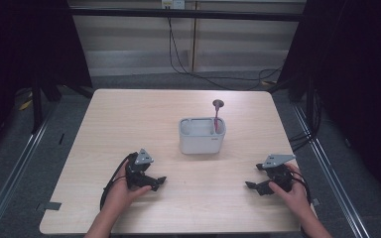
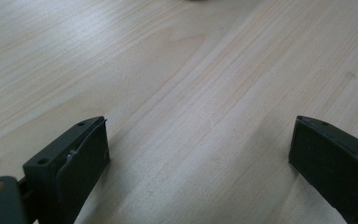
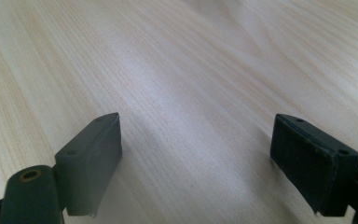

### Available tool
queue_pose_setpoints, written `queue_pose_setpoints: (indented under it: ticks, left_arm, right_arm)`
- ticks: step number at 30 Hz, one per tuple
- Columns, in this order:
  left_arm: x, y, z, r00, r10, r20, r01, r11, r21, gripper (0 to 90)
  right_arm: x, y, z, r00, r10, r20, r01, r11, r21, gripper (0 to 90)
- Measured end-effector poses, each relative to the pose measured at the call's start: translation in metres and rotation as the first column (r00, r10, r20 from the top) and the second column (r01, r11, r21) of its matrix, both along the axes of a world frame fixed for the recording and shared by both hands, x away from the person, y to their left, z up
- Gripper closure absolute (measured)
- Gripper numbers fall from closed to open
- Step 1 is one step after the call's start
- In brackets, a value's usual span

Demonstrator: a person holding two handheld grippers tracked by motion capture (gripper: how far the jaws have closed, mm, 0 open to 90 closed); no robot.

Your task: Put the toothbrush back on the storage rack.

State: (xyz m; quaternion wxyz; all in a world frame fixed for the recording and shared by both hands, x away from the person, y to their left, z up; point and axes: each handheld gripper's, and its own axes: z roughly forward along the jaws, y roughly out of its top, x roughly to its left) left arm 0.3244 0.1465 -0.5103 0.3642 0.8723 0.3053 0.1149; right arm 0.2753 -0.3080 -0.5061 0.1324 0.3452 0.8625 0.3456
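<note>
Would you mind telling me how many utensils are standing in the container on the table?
1. A single pink-handled utensil stands at the right end of the grey container mid-table, its round head rising above the rim. Something shorter could be hidden behind the container's near wall.

High view looking forward-down over whole table, both gripper views close, sharing its bare wood

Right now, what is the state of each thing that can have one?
Left gripper: open, holds nothing, low over the table.
Right gripper: open, holds nothing.
White container: upright, open top.
Pink utensil: stands in the container, leaning at its right end.
</note>
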Motion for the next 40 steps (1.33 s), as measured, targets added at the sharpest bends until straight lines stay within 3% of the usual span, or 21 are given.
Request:
queue_pose_setpoints:
  ticks: [7, 15, 40]
  left_arm:
    - [0.0, 0.0, -0.0001, 1.0, 0.0, 0.001, 0.0, 1.0, 0.0, 4.5]
    - [-0.0001, 0.0, -0.0001, 1.0, 0.001, 0.001, -0.001, 1.0, 0.0, 4.5]
    - [-0.0002, 0.0, 0.0, 1.0, 0.001, 0.001, -0.001, 1.0, 0.0, 4.5]
  right_arm:
    - [-0.0008, -0.0017, -0.0019, 0.9999, -0.014, -0.002, 0.014, 1.0, 0.018, 14.9]
    - [-0.0035, -0.0029, -0.0057, 0.999, -0.035, 0.027, 0.033, 0.998, 0.048, 14.4]
    - [-0.002, -0.0022, -0.0059, 0.9988, -0.044, 0.022, 0.043, 0.998, 0.05, 13.6]
